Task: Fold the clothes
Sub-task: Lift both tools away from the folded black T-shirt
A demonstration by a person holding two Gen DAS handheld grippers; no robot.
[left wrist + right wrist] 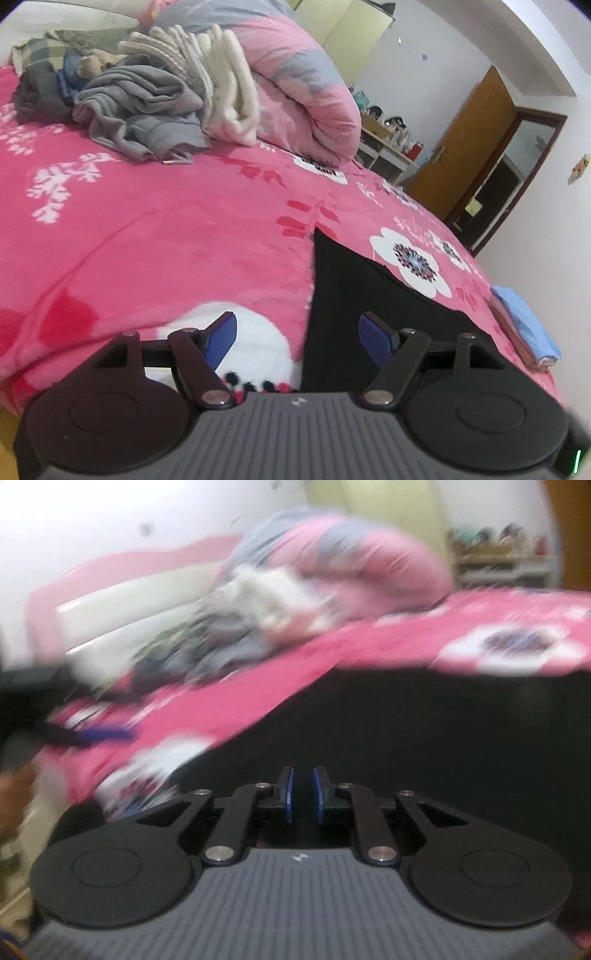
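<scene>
The black garment (354, 295) lies on the pink floral bed cover (166, 229), at the 5 o'clock side of the left wrist view; one pointed corner reaches toward 12 o'clock. In the right wrist view it fills the area from 3 to 5 o'clock, and that view is heavily blurred.

The left hand-held gripper (297, 338) has its jaws spread wide and holds nothing; one blue pad sits over the bed cover, the other over the black cloth. The right hand-held gripper (303, 794) has its pads drawn near together with a narrow slot between them. Dark material shows in that slot, but it cannot be told whether cloth is pinched there.

Progress, judged from the layout: a loose pile of clothes (140, 99), grey and cream among them, lies at 11 o'clock against the rolled duvet (303, 92) and appears unfolded. A light blue item (528, 325) at 3 o'clock, near the bed edge, looks flat and folded. The black garment shows straight edges, consistent with either a spread or a partly folded state.
</scene>
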